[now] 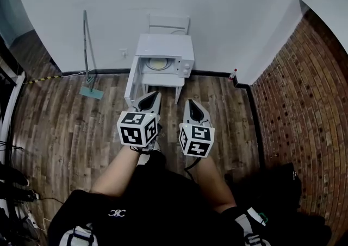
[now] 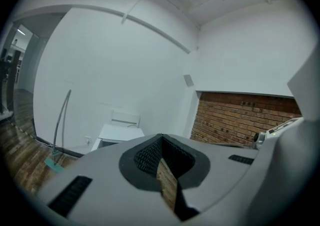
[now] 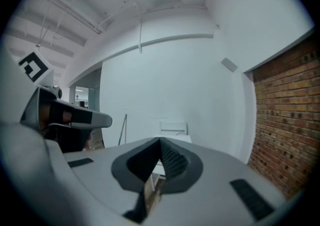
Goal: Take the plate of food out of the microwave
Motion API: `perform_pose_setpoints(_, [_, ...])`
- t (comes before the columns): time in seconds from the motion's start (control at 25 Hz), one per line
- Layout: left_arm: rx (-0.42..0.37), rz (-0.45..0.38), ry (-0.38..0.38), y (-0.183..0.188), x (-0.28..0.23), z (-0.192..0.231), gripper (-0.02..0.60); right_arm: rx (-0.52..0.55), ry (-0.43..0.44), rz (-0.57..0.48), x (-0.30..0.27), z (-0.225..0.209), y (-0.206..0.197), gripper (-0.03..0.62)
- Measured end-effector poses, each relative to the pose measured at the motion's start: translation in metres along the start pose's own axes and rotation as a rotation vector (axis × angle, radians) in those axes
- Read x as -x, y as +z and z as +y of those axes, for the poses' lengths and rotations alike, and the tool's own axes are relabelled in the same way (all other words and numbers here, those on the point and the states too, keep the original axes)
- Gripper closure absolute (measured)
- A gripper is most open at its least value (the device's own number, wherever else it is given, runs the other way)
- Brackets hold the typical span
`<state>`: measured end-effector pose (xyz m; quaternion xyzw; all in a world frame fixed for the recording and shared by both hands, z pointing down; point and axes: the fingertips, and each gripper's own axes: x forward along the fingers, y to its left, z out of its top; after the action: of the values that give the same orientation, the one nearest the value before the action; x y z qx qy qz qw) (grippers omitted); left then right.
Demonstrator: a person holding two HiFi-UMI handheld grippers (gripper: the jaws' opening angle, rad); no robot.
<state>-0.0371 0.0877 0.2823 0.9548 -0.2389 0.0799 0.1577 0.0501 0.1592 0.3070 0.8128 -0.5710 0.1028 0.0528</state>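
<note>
A white microwave (image 1: 165,55) stands on a small white table (image 1: 163,81) against the far wall, its door (image 1: 131,81) swung open to the left. Inside it lies a pale plate of yellowish food (image 1: 155,64). Both grippers hover over the wood floor, well short of the table and pointing toward it. My left gripper (image 1: 154,94) is shut and empty, and so is my right gripper (image 1: 191,102) beside it. In the left gripper view the microwave's top (image 2: 119,132) shows beyond the closed jaws (image 2: 161,139). The right gripper's jaws (image 3: 161,143) are also closed on nothing.
A long-handled mop (image 1: 87,49) leans on the wall at the left, its teal head (image 1: 91,93) on the floor. A white chair (image 1: 169,23) stands behind the microwave. A brick wall (image 1: 296,103) runs along the right, with a small bottle (image 1: 234,74) in the corner.
</note>
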Motion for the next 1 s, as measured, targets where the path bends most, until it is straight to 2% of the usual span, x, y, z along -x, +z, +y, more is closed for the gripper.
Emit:
perform_pose_setpoints(0.24, [0.022, 0.022, -0.002, 0.015, -0.054, 0.036, 0.583, 0.022, 0.005, 0.023, -0.063, -0.008, 0.014, 0.588])
perform_pose_setpoints(0.68, [0.062, 0.057, 0.016, 0.041, -0.144, 0.11, 0.583, -0.039, -0.001, 0.092, -0.182, -0.025, 0.023, 0.588])
perform_pose_setpoints(1.0, [0.085, 0.07, 0.03, 0.045, -0.199, 0.157, 0.583, -0.07, 0.035, 0.137, -0.26, -0.029, 0.017, 0.588])
